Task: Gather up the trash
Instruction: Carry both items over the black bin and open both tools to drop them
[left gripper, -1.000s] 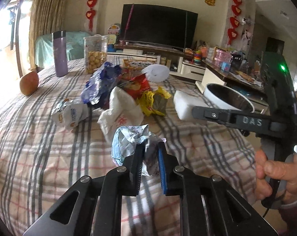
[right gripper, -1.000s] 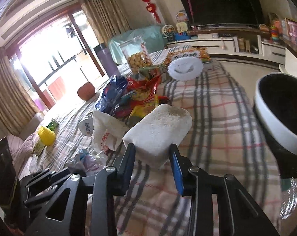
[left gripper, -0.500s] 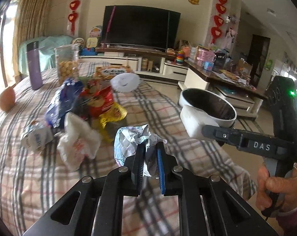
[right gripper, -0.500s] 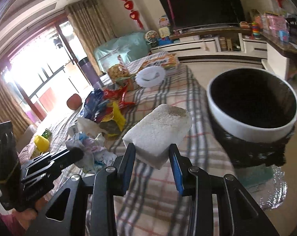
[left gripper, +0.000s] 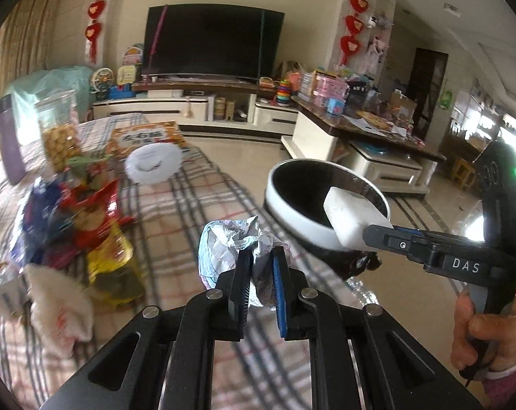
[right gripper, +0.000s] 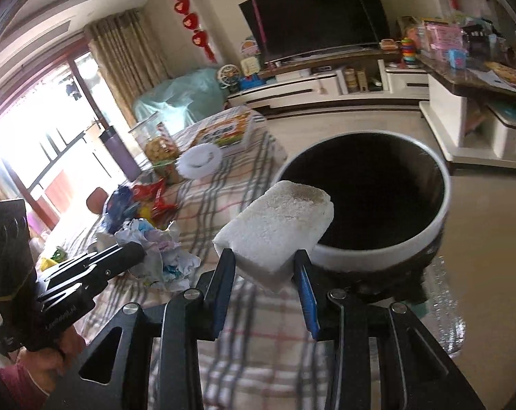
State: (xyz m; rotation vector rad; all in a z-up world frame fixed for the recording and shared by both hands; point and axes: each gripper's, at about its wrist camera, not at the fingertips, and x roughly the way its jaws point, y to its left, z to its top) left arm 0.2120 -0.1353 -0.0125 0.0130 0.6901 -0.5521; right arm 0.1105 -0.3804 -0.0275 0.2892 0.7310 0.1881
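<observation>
The foam block (right gripper: 275, 229) is held over the near rim of the bin (right gripper: 432, 235); the crumpled wrapper (left gripper: 237, 242) is held left of the bin, the wrapper pile (left gripper: 87, 225) farther left on the surface (left gripper: 189, 205).

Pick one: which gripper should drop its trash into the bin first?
Right. The right gripper holds the white foam block at the bin rim; the left gripper holds crumpled paper over the table.

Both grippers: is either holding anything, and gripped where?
The left gripper pinches the crumpled paper wad at its near right edge. The right gripper clamps the white foam block across its near end.
</observation>
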